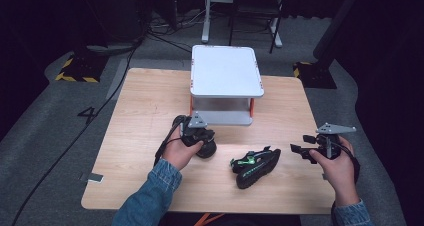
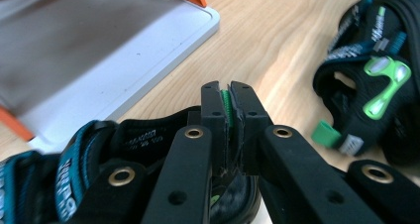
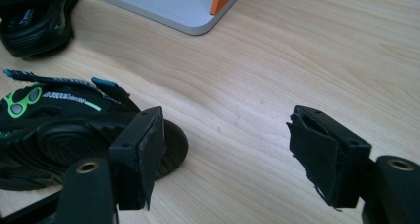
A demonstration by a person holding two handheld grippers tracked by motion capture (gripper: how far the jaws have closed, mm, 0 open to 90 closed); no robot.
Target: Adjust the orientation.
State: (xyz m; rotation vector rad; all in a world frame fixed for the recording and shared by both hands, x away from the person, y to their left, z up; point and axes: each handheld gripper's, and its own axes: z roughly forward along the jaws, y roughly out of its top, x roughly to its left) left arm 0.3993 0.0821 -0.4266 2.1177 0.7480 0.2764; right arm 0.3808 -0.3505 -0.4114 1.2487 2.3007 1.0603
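My left gripper (image 2: pixel 230 112) pinches a strap of one sandal (image 1: pixel 206 147) just below the white shelf (image 1: pixel 226 71). At three o'clock of it lies the second sandal (image 1: pixel 256 166). My right gripper (image 3: pixel 233 154) hangs spread, pinching nothing.

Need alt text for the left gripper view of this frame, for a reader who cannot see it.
The left tongs are shut on a black and teal sandal on the wooden table. A second sandal with a green buckle lies to the right, and a white shelf stands behind at the left.
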